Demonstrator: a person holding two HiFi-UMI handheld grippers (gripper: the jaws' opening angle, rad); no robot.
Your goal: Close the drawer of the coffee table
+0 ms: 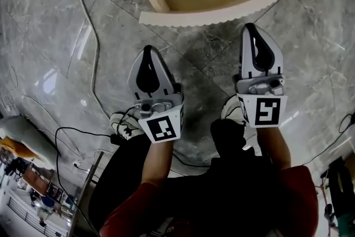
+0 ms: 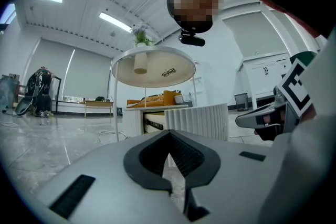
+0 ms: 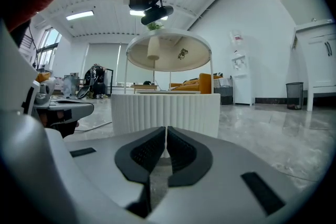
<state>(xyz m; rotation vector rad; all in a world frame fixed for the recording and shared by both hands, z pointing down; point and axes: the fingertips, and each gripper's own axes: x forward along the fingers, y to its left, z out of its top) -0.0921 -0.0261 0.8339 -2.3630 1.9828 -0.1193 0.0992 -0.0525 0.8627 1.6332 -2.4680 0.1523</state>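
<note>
The coffee table's drawer [image 1: 219,13] stands pulled out, showing its wooden inside and a curved, ribbed white front. In the left gripper view the ribbed front [image 2: 197,121] sticks out to the right of the table body, under the round table top [image 2: 152,68]. My left gripper [image 1: 148,49] is shut and empty, low over the floor a short way from the front. My right gripper [image 1: 250,26] is also shut and empty, closer to the front's right part. The ribbed front [image 3: 165,110] fills the middle of the right gripper view, straight ahead of the closed jaws [image 3: 166,131].
The floor is polished grey marble [image 1: 55,64] with a thin cable [image 1: 91,36] running along the left. More black cables [image 1: 72,136] lie near the person's shoes. An orange sofa [image 2: 160,98] and a bench sit far back in the room.
</note>
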